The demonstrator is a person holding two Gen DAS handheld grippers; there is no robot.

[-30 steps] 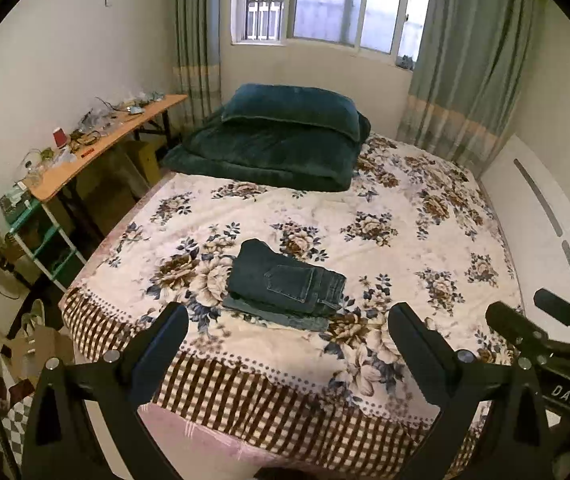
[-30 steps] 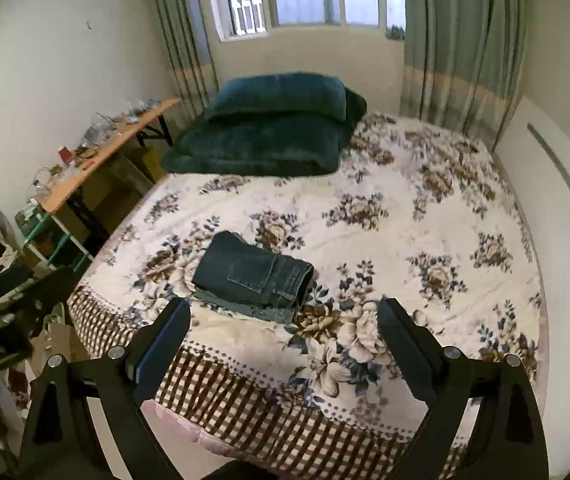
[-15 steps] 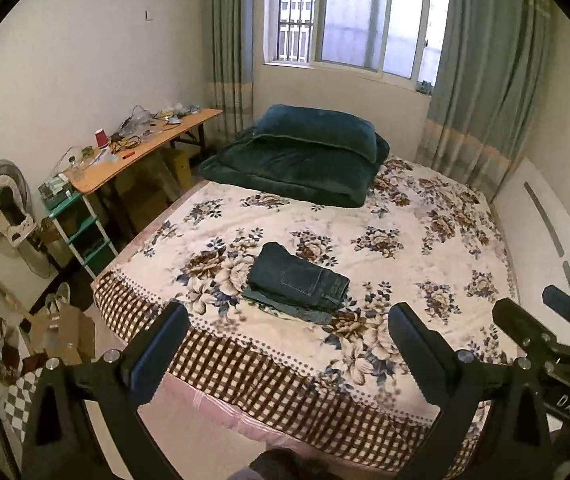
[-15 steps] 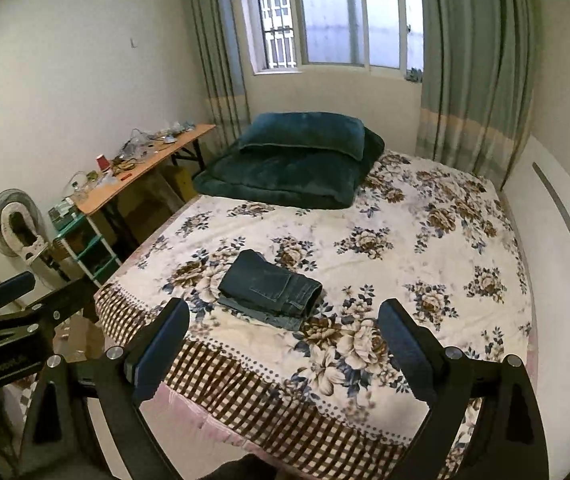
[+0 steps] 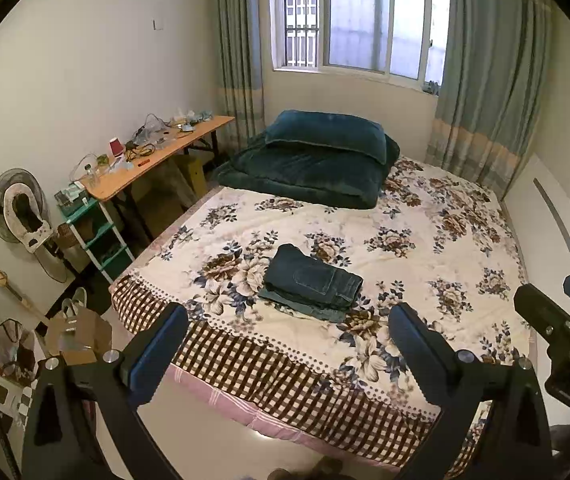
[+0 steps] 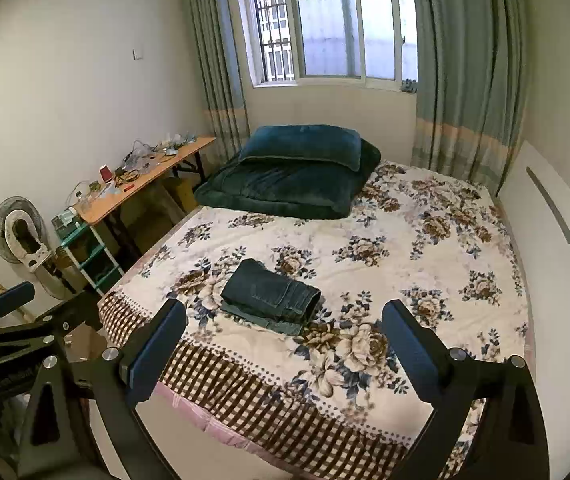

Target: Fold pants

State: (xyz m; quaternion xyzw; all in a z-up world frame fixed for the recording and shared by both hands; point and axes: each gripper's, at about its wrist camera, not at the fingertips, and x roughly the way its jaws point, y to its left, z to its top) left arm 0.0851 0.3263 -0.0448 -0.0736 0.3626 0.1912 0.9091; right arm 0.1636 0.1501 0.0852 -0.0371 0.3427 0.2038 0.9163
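You are holding both grippers well back from the bed (image 5: 437,216), out past its checked foot edge, and neither one is touching anything. The left gripper (image 5: 285,344) is showing its jaws spread wide with only air between them, and the right gripper (image 6: 283,340) is doing the same; in the left wrist view the right gripper is also peeking in at about 4 o'clock, and in the right wrist view the left gripper is sitting at about 8 o'clock.

The pants (image 5: 313,282) are lying on the floral bedspread near the foot of the bed, toward its left half, and they are sitting as a compact, squared bundle of dark denim. You are looking at several layers stacked on one another, with a back pocket facing up and the rolled fold edge pointing toward 3 o'clock. A paler layer is poking out a little along the near side at about 6 o'clock, so the stack is not perfectly flush. In the right wrist view the pants (image 6: 271,296) are reading the same way: thick, tidy, and resting flat.

Judging from that, you are looking at a fold that is essentially finished. Nothing is hanging loose, no leg is trailing, and the bundle is staying put on its own. If anything is remaining, it is only squaring up that protruding lower edge; otherwise you are at the end of the job, with both tools free and clear of the cloth. The dark green pillow (image 5: 325,136) and quilt at 12 o'clock are lying well apart from the pants.
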